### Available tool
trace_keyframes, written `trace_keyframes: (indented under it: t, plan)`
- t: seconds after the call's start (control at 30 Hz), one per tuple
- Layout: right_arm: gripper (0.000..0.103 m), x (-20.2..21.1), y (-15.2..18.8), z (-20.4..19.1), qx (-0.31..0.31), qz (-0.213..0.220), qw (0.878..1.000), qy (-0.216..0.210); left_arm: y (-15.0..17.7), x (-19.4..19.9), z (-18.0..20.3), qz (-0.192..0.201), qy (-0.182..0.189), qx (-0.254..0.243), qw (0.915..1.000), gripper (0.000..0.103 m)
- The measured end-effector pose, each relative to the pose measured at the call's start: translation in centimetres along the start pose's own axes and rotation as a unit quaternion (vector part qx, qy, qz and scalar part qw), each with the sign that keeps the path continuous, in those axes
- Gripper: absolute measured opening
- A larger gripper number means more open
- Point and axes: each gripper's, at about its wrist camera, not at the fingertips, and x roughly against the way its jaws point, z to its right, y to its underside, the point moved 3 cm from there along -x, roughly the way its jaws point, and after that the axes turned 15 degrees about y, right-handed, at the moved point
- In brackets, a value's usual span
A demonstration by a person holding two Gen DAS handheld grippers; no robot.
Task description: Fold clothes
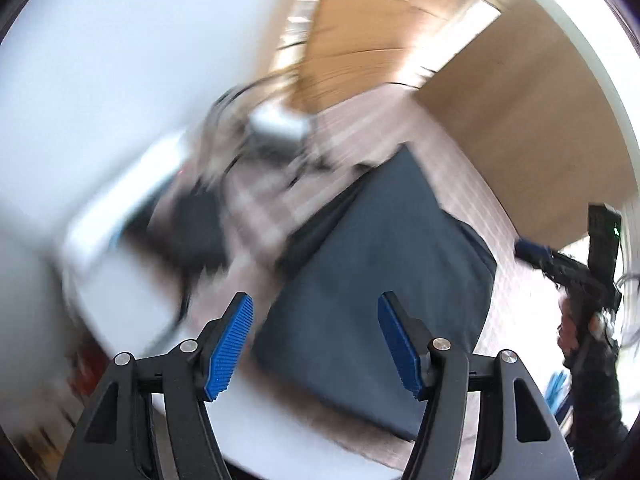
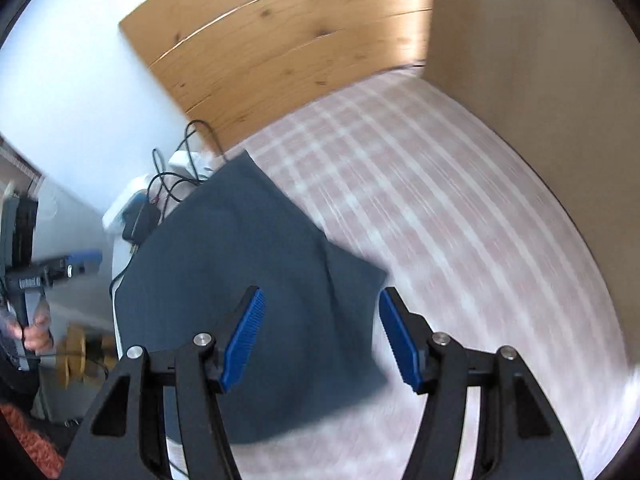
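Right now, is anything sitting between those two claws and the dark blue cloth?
Nothing visible. Both the left claw and right claw hang open with the dark blue cloth directly ahead on the checked bedcover.

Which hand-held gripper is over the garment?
The right hand-held gripper: open, above the dark blue-grey folded garment. The left hand-held gripper, in a hand, is off the bed's side.

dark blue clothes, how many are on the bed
1. A single dark blue garment lies on the pink checked bedspread, near its left edge beside the cables. Blur could hide others.
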Motion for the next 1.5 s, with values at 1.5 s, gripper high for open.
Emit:
trace_keyframes:
  t: [1.5]
  plan:
    - [0.058, -4.5, 11.7, -7.6, -0.278, 0.010, 0.959, 0.049, -5.0, -13.6, 2.8, -0.240, 0.057, -0.237, 0.9396, 0.064]
